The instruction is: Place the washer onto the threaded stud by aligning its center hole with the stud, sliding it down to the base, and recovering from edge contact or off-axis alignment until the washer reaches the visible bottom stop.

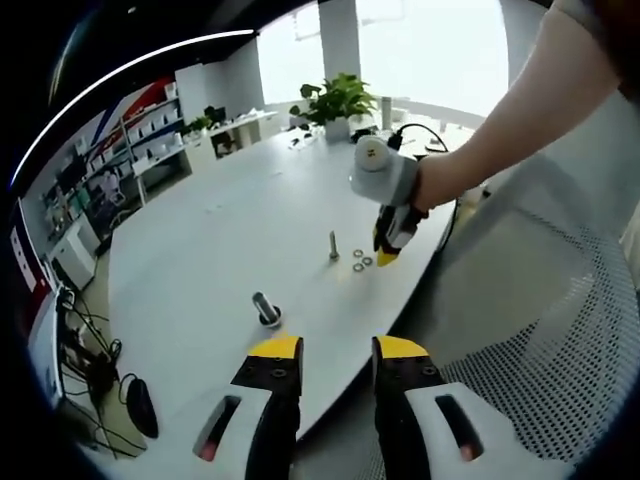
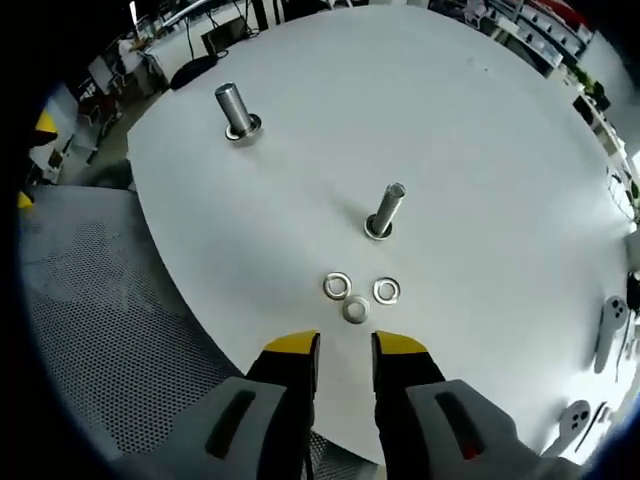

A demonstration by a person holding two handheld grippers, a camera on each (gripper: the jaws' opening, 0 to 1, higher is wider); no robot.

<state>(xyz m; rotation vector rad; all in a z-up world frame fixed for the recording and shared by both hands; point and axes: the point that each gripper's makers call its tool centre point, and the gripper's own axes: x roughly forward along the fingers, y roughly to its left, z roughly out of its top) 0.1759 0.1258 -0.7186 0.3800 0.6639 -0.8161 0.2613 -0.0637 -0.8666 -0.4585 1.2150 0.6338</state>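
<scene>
Right tongs (image 2: pixel 345 345) stand released with a narrow gap between the yellow tips, nothing held, poised just above the near edge of the bench (image 2: pixel 480 130). Three washers (image 2: pixel 356 310) lie flat in a tight cluster directly ahead of the tips — the nearest one sits almost on the line between the jaws. Beyond the cluster, along that same forward line and slightly right, the threaded stud (image 2: pixel 385 210) stands upright on its base, its long axis vertical to the bench top. A second, thicker stud (image 2: pixel 236 110) stands well apart, far left.

Left tongs (image 1: pixel 337 350) are likewise released and empty, held off the bench edge near the thicker stud (image 1: pixel 266 308). From here the right tongs (image 1: pixel 385 252) are seen hanging tip-down over the washers (image 1: pixel 358 262); the right hand is therefore the nearer one for the pick.

Bench surface is plain white, smooth and rounded. Mesh chair backs (image 2: pixel 110 300) stand alongside it — shelving (image 1: pixel 150 140) and a potted plant (image 1: pixel 335 100) sit beyond.
</scene>
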